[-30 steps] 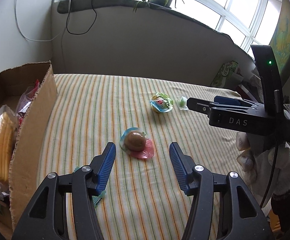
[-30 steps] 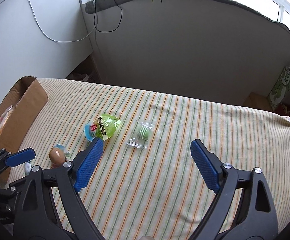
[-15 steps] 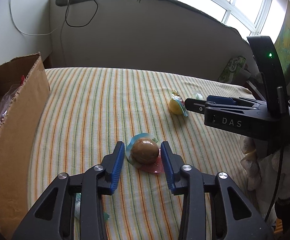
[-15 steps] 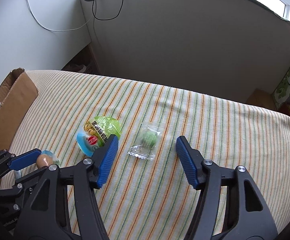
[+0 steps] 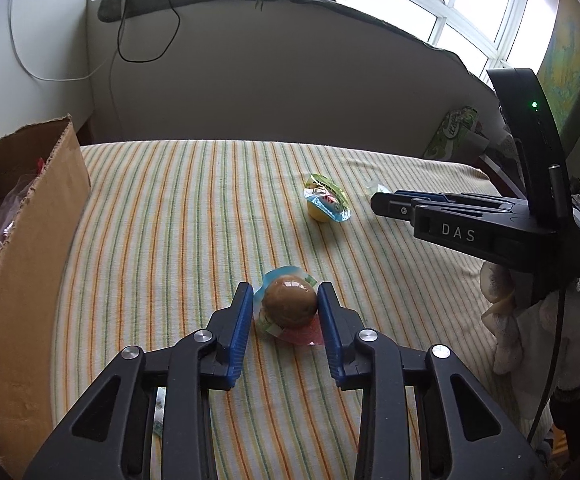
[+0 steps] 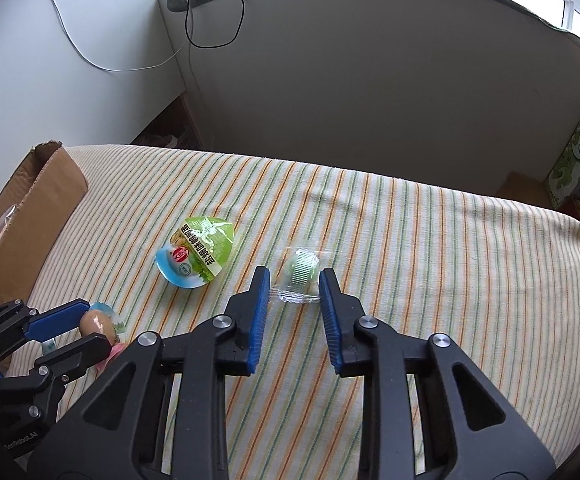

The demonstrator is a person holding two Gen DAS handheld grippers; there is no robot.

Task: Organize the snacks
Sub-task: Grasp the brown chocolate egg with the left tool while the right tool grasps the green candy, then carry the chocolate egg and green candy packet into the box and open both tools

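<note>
Snacks are lying on the striped cloth. My left claw is squeezing the brown egg snack, which is sitting on the cloth. My right claw is reaching around the little clear packet, pads close on both sides, but I cannot tell if they are touching. A green cup snack is lying near a cardboard box.

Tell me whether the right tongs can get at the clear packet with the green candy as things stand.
Probably yes: the right tongs already straddle the green candy packet, nothing lies between, though their pads seem not to touch it yet.
</note>
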